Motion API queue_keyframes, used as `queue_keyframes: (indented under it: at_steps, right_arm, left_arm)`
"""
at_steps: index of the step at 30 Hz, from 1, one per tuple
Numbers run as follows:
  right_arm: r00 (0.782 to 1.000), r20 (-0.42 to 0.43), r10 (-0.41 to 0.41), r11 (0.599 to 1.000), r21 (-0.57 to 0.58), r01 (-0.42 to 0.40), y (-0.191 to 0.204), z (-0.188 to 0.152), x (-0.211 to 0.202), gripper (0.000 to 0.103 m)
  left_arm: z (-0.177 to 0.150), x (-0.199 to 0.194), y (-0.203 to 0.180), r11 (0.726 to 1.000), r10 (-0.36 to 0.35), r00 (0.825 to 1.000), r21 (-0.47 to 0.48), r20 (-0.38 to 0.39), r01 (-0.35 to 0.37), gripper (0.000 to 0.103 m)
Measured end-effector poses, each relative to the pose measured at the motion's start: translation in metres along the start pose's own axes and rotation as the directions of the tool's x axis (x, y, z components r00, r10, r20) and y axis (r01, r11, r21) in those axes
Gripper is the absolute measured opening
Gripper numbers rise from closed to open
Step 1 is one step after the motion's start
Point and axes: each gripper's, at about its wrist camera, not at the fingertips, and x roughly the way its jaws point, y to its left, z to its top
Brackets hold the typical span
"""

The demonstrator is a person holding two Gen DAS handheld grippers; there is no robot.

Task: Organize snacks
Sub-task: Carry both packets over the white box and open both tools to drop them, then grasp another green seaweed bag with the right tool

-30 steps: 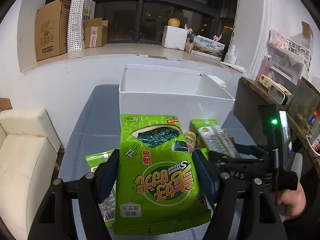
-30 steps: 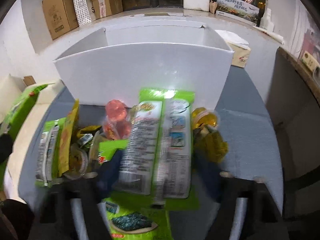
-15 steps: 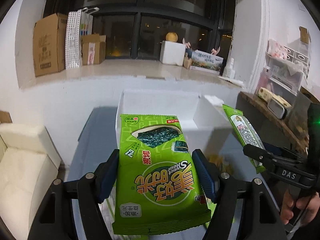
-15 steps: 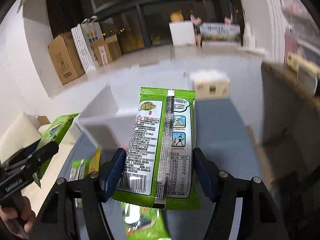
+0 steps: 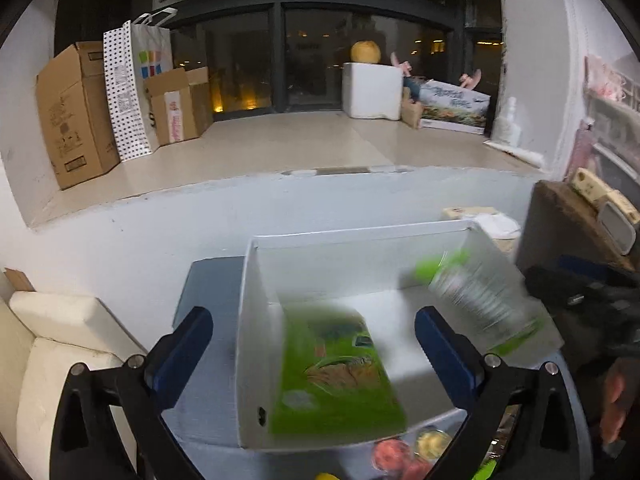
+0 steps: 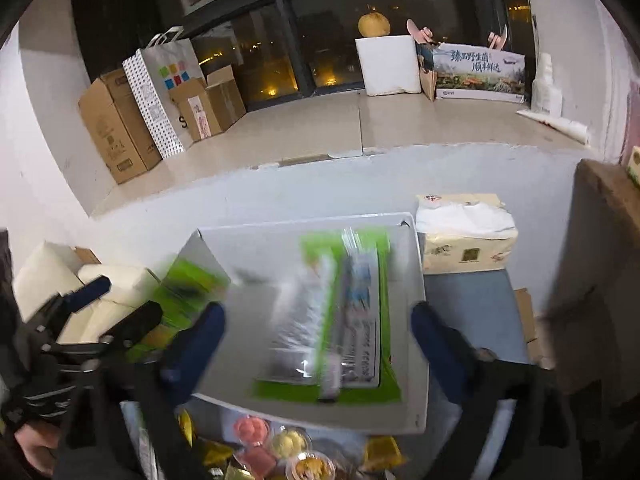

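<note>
**Two green packets over the white box, both hand-held grippers spread wide**

The seaweed snack bag [image 5: 334, 368], bright green and blurred, lies inside the white box [image 5: 256, 280], against its left side, the printed face up. The second green packet [image 6: 340, 320], its pale printed back with a centre seam turned to the camera, is also blurred and sits over the right half of the box opening; from the left wrist view it shows at the box's right wall [image 5: 480, 300], and whether it rests on the bottom or is in the air cannot be told.

The left hand-held gripper [image 5: 312, 344] has its blue-padded fingers [image 5: 180, 344] far apart, one outside the box's left wall, the other over its interior, neither touching the bag. The right hand-held gripper [image 6: 316, 344] is likewise spread, fingers on either side of the packet with clear gaps.

Just in front of the box, on the grey desk [image 5: 208, 412], lie small jelly cups [image 6: 280, 440] in pink and yellow, and yellow wrapped sweets [image 6: 382, 456]. A tissue pack [image 6: 464, 236] lies just beside the box's far right corner. Beyond it, a wide window ledge carries cardboard boxes [image 5: 72, 112], a dotted paper bag [image 5: 132, 88] and a white foam box [image 5: 372, 90]. A cream sofa [image 5: 60, 356] stands to the left of the desk.
</note>
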Motion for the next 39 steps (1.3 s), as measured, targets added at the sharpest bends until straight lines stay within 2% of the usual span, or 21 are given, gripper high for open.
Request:
queue_keyframes:
  at_steps: [3, 8, 9, 12, 13, 15, 16, 18, 21, 25, 27, 29, 34, 36, 39]
  right_arm:
    - [1.000, 0.028, 0.010, 1.000, -0.007, -0.010, -0.001, -0.005, -0.007, 0.103]
    - [1.000, 0.022, -0.013, 1.000, -0.024, 0.013, 0.000, -0.016, -0.011, 0.103]
    - [0.999, 0.043, -0.030, 0.999, -0.021, 0.030, -0.001, -0.021, -0.017, 0.103]
    - [0.990, 0.143, -0.004, 0.998, -0.061, 0.013, 0.003, -0.039, -0.041, 0.103]
    - [0.988, 0.152, -0.009, 0.996, -0.082, 0.022, 0.006, -0.048, -0.049, 0.103]
    - [0.994, 0.108, -0.012, 0.995, -0.099, 0.023, 0.008, -0.062, -0.058, 0.103]
    - [0.995, 0.095, 0.012, 0.996, -0.094, -0.003, 0.008, -0.072, -0.064, 0.103]
    - [0.996, 0.088, 0.027, 0.995, -0.101, -0.018, 0.011, -0.094, -0.077, 0.103]
    - [0.995, 0.097, 0.008, 0.986, -0.164, 0.008, 0.025, -0.124, -0.097, 0.103]
    - [0.995, 0.072, 0.066, 0.982, -0.182, -0.052, 0.034, -0.164, -0.111, 0.103]
    - [0.995, 0.092, 0.045, 0.975, -0.223, -0.024, 0.040, -0.188, -0.113, 0.103]
    - [0.997, 0.078, 0.002, 0.972, -0.236, 0.016, 0.042, -0.205, -0.109, 0.103]
    - [1.000, 0.017, 0.011, 0.966, -0.259, -0.006, 0.047, -0.215, -0.096, 0.103]
    - [1.000, -0.015, 0.024, 0.973, -0.228, -0.027, 0.043, -0.215, -0.090, 0.103]
    - [0.999, -0.039, 0.010, 0.982, -0.188, -0.017, 0.038, -0.215, -0.084, 0.103]
  left_arm:
    - [-0.006, -0.003, 0.001, 0.998, -0.065, 0.998, -0.002, 0.000, 0.065, 0.103]
    - [-0.015, -0.023, -0.009, 0.998, -0.050, 0.999, 0.050, 0.023, 0.048, 0.103]
    - [-0.019, -0.029, -0.011, 0.997, -0.047, 0.998, 0.062, 0.030, 0.045, 0.103]
    - [-0.036, -0.062, -0.015, 0.994, -0.046, 0.996, 0.101, 0.082, 0.038, 0.103]
    - [-0.043, -0.071, -0.015, 0.994, -0.047, 0.995, 0.098, 0.093, 0.038, 0.103]
    - [-0.056, -0.087, -0.013, 0.995, -0.056, 0.993, 0.086, 0.102, 0.047, 0.103]
    - [-0.063, -0.094, -0.011, 0.997, -0.056, 0.993, 0.063, 0.103, 0.050, 0.103]
    - [-0.078, -0.107, -0.012, 0.996, -0.060, 0.992, 0.065, 0.109, 0.053, 0.103]
    - [-0.101, -0.123, -0.020, 0.993, -0.079, 0.993, 0.093, 0.089, 0.071, 0.103]
    - [-0.134, -0.130, -0.022, 0.994, -0.090, 0.993, 0.060, 0.072, 0.086, 0.103]
    - [-0.150, -0.127, -0.021, 0.995, -0.093, 0.994, 0.043, 0.051, 0.091, 0.103]
    - [-0.165, -0.126, -0.016, 0.998, -0.069, 0.997, 0.004, 0.041, 0.069, 0.103]
    - [-0.178, -0.132, 0.004, 0.995, -0.045, 0.998, -0.082, 0.052, 0.049, 0.103]
    - [-0.179, -0.133, 0.008, 0.995, -0.033, 0.998, -0.088, 0.055, 0.038, 0.103]
    - [-0.184, -0.131, 0.009, 0.997, -0.015, 0.999, -0.071, 0.044, 0.018, 0.103]
